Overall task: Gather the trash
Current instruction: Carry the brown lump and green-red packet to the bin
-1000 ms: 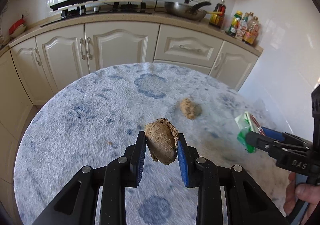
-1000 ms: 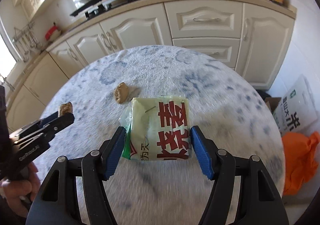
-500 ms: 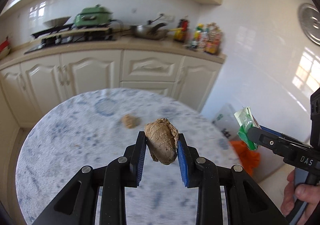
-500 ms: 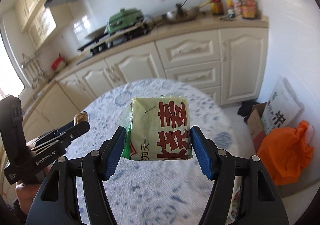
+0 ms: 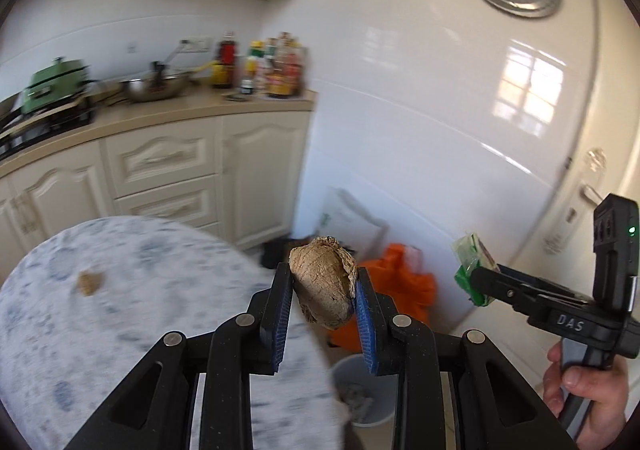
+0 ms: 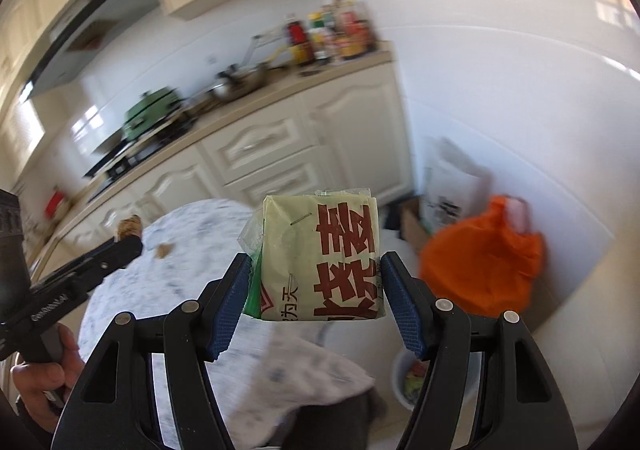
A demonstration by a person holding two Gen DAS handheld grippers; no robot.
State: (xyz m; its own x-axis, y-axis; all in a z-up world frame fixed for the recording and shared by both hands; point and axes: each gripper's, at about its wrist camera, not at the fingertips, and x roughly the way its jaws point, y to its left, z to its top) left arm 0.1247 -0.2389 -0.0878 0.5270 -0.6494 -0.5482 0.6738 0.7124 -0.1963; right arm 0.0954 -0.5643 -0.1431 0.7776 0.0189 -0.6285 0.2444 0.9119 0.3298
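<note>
Pinched between the blue pads of the left gripper (image 5: 323, 304), a crumpled brown paper wad (image 5: 324, 292); clamped flat between the right gripper (image 6: 316, 300) jaws, a pale green packet (image 6: 320, 258) with red lettering; below and beyond both jaws, a small white bin (image 5: 366, 390) beside an orange bag (image 6: 482, 262).

The left gripper (image 5: 323, 304) is held up in the air, and its two blue pads (image 5: 280, 314) squeeze a brown lump from both sides. The right gripper (image 6: 316, 292) is up too, at about 3 o'clock from the left one. Its blue pads (image 6: 230, 302) press on a folded wrapper. A bare hand (image 5: 584, 390) grips the right handle, and another hand (image 6: 40, 382) grips the left handle.
</note>
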